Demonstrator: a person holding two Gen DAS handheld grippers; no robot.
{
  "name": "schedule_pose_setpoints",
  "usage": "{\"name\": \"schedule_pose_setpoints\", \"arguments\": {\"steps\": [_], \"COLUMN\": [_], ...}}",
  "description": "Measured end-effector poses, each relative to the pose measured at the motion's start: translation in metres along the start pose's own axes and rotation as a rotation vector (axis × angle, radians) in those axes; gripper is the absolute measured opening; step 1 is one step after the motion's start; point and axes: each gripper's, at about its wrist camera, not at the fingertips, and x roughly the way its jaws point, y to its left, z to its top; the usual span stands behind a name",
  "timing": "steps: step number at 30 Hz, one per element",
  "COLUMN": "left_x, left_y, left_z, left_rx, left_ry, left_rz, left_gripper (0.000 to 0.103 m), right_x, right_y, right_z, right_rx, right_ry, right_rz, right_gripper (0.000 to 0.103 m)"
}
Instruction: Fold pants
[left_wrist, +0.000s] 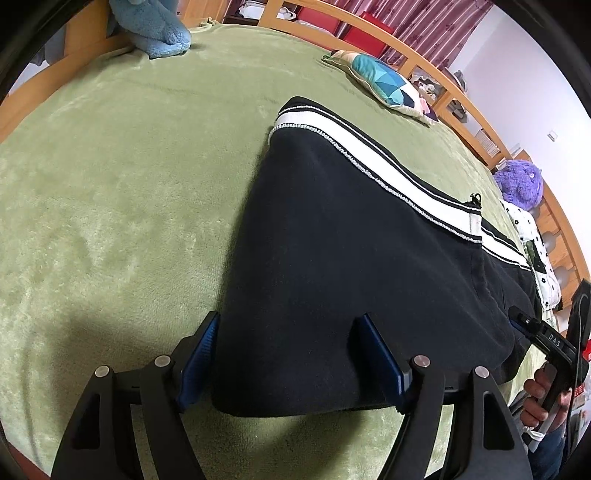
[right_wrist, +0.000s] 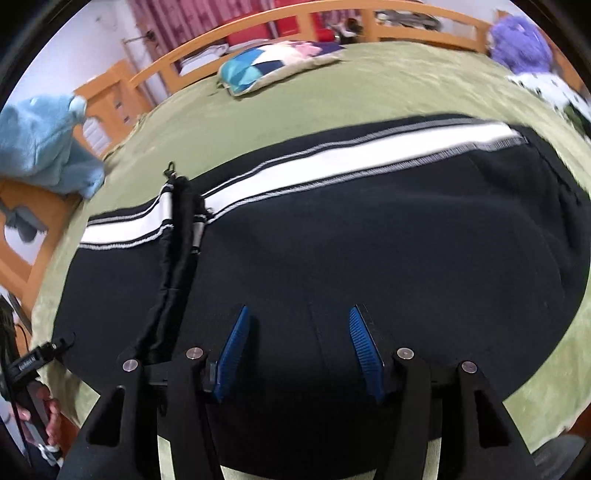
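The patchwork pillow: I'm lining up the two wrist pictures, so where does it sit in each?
Left wrist view: the patchwork pillow lies upper right of centre, on the green blanket beyond the pants' striped edge.
Right wrist view: the pillow lies at top centre, just left of the middle, beyond the pants.
Shared landmark: the white stripe along the pants' far edge.

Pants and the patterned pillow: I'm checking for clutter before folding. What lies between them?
Only bare green blanket between the pants and the patterned pillow, seen in both wrist views.
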Motion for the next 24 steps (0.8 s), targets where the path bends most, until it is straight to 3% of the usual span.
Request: {"name": "schedule_pose_setpoints", "arguments": {"steps": [6, 12, 18, 24], "left_x": [-0.006, -0.039, -0.057, -0.078], "left_y": [-0.009, -0.036, -0.041, -0.061], "left_z": [0.001, -0.002, 0.0, -0.008], "left_rx": [0.004, 0.085, 0.084, 0.116], "left_ry": [0.036, -0.018, -0.042, -0.067], "left_rz": [0.05, 0.128, 0.118, 0.078], "left_gripper": [0.072, 0.071, 0.072, 0.072], "right_x": [-0.001, -0.017, -0.055, -0.099], "right_y": [0.003, 0.02, 0.033, 0.043], "right_z": [-0.007, -0.007, -0.002, -0.005], "right_rx": [0.018, -0.041, -0.048, -0.071], "right_ry": [-0.034, -0.011, -0.061, -0.13], "right_rz": [-0.043, -0.094, -0.173, -0.178], "right_gripper": [0.056, 0.055, 0.058, 0.066]}}
